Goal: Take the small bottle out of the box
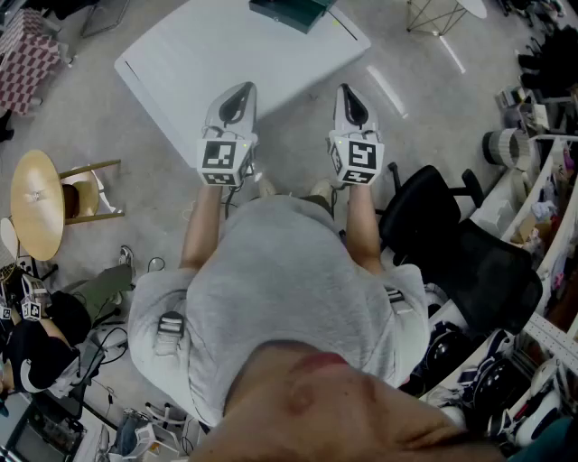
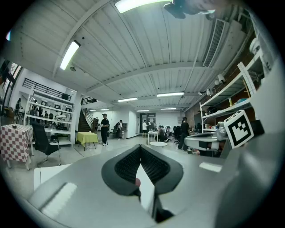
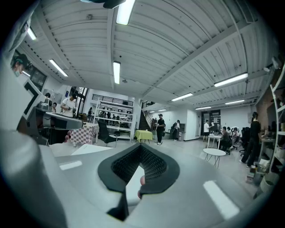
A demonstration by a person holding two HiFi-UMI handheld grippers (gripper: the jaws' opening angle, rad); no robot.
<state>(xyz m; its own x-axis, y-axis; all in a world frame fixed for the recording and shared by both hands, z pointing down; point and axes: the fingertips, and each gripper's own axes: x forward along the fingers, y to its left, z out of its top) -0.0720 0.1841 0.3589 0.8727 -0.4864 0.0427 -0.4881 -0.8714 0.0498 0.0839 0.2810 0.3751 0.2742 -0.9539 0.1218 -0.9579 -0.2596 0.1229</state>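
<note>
Grey floor (image 1: 108, 117) lay all around a white table (image 1: 226, 54) in a big, busy room. The left gripper (image 1: 241, 90) had its jaws shut tight with nothing between them. The right gripper (image 1: 349, 90) was shut and empty too. Both pointed out over the near edge of the table, side by side but apart. A dark green box (image 1: 287, 11) sat at the table's far end, well away from both. The small bottle could not be seen. A black office chair (image 1: 470, 262) stood on the right and a round wooden stool (image 1: 36, 203) on the left.
</note>
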